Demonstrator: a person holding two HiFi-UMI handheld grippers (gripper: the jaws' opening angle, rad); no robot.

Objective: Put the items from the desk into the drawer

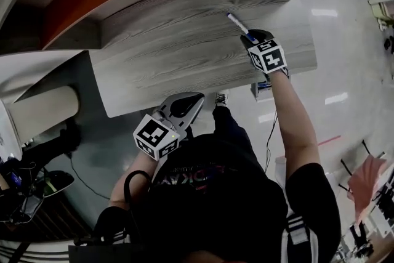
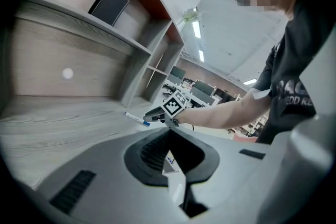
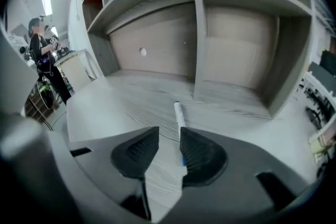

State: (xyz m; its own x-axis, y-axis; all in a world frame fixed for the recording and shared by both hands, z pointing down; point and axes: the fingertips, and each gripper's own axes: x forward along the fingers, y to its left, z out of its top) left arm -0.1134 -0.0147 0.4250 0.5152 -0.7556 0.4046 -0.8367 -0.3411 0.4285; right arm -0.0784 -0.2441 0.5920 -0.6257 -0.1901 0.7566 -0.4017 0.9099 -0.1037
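Observation:
A white marker pen with a blue cap point(image 1: 237, 24) lies on the grey wood desk point(image 1: 178, 58), near its right end. My right gripper point(image 1: 250, 37) points down at the pen, open, its marker cube point(image 1: 268, 57) just behind. In the right gripper view the pen point(image 3: 178, 113) runs away from me and its blue end sits beside the right pad; the pads of the right gripper point(image 3: 168, 132) do not press on it. My left gripper point(image 1: 197, 97) hangs off the desk's front edge, shut and holding nothing. The left gripper view shows the left gripper point(image 2: 169, 131), the pen point(image 2: 134, 117) and the right gripper point(image 2: 157, 113) beyond.
Shelving with red backs rises behind the desk; an upright divider point(image 3: 197, 34) stands just past the pen. A dark panel point(image 2: 109, 6) leans on an upper shelf. A beige cabinet point(image 1: 43, 111) stands left of the desk. A person point(image 3: 42, 55) stands far left.

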